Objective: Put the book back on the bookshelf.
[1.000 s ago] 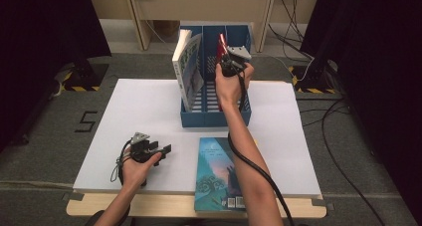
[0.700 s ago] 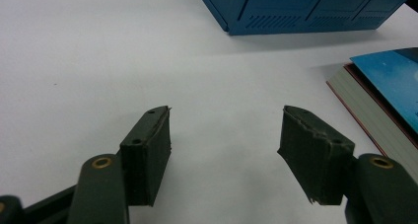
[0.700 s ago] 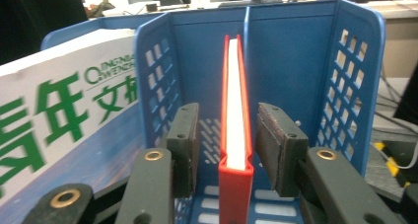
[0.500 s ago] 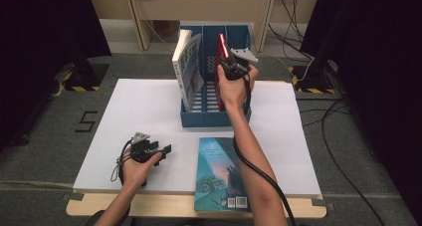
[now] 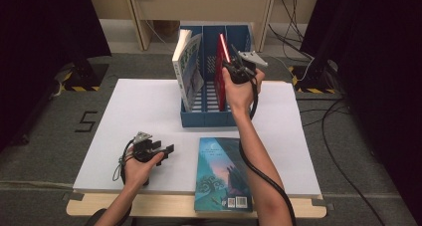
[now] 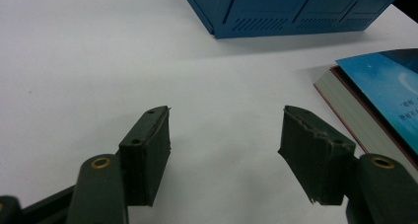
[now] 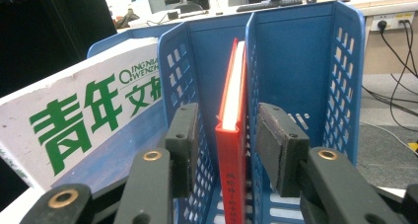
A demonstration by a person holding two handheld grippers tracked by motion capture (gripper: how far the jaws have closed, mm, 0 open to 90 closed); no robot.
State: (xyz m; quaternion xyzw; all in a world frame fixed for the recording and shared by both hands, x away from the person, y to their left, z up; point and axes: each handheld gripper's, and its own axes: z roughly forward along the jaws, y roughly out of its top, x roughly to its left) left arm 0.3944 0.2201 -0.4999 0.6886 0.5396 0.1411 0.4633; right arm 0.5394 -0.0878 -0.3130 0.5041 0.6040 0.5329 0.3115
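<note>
Red and thin, the book (image 7: 232, 135) stands upright on its edge in the middle compartment of the blue file rack (image 5: 211, 117), spine toward me. My right gripper (image 7: 231, 145) straddles it: one pad (image 7: 183, 140) on each side of the spine, with a narrow gap showing on both sides, so I have no hold on it. Those jaws have just been opening, with the book between them. In the high view that gripper (image 5: 234, 69) sits at the near top corner of the book. A white magazine with green lettering (image 7: 88, 120) leans in the rack's left compartment. On the white tabletop (image 5: 139, 116) my left gripper (image 6: 224, 150) rests low, jaws wide apart with nothing between them. Just to its right lies a blue-covered book (image 5: 221, 173), flat at the near table edge.
</note>
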